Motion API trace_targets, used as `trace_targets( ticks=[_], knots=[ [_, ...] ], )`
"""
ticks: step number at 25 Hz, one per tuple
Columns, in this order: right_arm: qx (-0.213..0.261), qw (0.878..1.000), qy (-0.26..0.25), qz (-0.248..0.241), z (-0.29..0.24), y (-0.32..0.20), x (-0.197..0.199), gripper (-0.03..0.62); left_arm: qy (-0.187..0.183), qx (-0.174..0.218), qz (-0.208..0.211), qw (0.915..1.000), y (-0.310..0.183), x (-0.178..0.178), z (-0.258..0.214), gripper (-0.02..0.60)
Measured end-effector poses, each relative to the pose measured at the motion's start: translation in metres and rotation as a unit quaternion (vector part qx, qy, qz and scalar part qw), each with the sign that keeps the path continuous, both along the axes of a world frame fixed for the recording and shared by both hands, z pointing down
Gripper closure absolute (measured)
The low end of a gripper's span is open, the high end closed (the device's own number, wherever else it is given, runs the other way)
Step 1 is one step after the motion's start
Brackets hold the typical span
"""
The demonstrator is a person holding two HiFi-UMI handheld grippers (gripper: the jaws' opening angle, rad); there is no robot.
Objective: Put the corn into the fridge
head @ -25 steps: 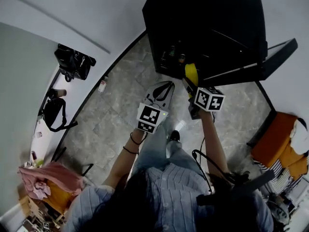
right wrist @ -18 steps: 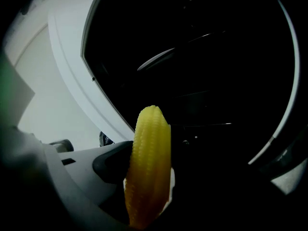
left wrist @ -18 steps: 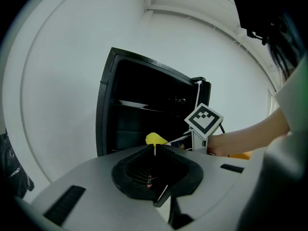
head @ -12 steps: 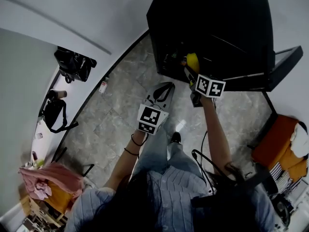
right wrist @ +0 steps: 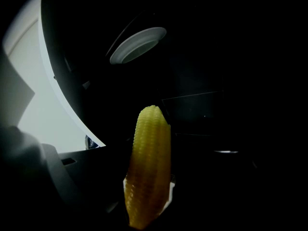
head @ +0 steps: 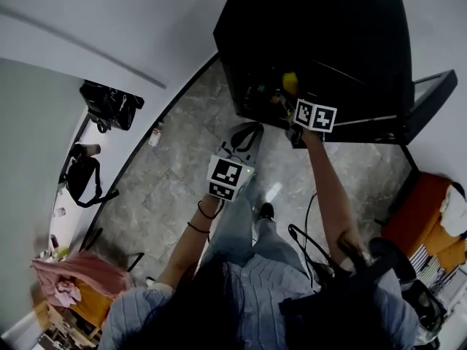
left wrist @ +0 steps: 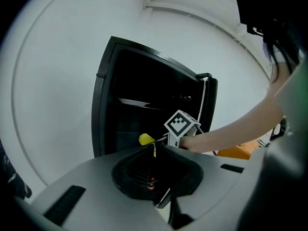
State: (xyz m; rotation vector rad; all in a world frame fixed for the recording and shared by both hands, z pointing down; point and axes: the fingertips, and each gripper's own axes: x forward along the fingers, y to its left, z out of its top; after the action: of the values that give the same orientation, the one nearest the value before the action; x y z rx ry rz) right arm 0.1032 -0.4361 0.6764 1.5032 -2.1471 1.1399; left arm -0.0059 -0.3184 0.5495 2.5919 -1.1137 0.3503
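**One corn at the mouth of one open fridge**

We are holding two grippers, one in each hand, and each is carrying one cube with square markers. The right gripper [head: 290, 102] is reaching to the far side, into the front of the single black fridge [head: 321, 28]. Its fingers are clamping the lower end of the one yellow corn [right wrist: 147, 167]. In the right gripper view the cob is standing nearly upright between them, with its tip pointing into the dark inside. We are seeing the corn at the fridge's opening, but we cannot tell which shelf it is over. One white plate [right wrist: 138, 44] is lying on a shelf above and beyond the cob. The fridge's one door [head: 430, 93] is standing open to the right.

The left gripper [head: 248, 131] is hanging nearer to us, to the left of the right one and outside the fridge, over the grey tiled floor [head: 175, 188]. Its fingers are meeting at the tips and gripping nothing. Two black bags [head: 109, 102] are lying by the wall on the left.
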Motion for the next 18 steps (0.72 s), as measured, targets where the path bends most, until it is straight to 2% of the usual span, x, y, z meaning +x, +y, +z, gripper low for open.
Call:
trace_targets(
  ticks=[5,9,14,18],
  knots=[
    [0.014,0.998,0.061,0.002,0.008,-0.021,0.019,0.349,0.004,-0.003,0.004,1.0000,0.000,0.007,0.001,0.562],
    [0.030,0.992,0.123,-0.024,0.010,-0.037,0.029,0.349,0.002,-0.008,0.006,0.9999,0.003,0.009,0.007,0.561],
    [0.049,0.973,0.208,-0.086,0.016,-0.047,0.032,0.349,0.000,-0.015,0.007,0.9999,0.006,0.009,0.012,0.562],
    [0.057,0.956,0.247,-0.146,0.024,-0.049,0.021,0.349,-0.004,-0.020,0.003,0.9998,0.004,0.004,0.017,0.562]
  ],
)
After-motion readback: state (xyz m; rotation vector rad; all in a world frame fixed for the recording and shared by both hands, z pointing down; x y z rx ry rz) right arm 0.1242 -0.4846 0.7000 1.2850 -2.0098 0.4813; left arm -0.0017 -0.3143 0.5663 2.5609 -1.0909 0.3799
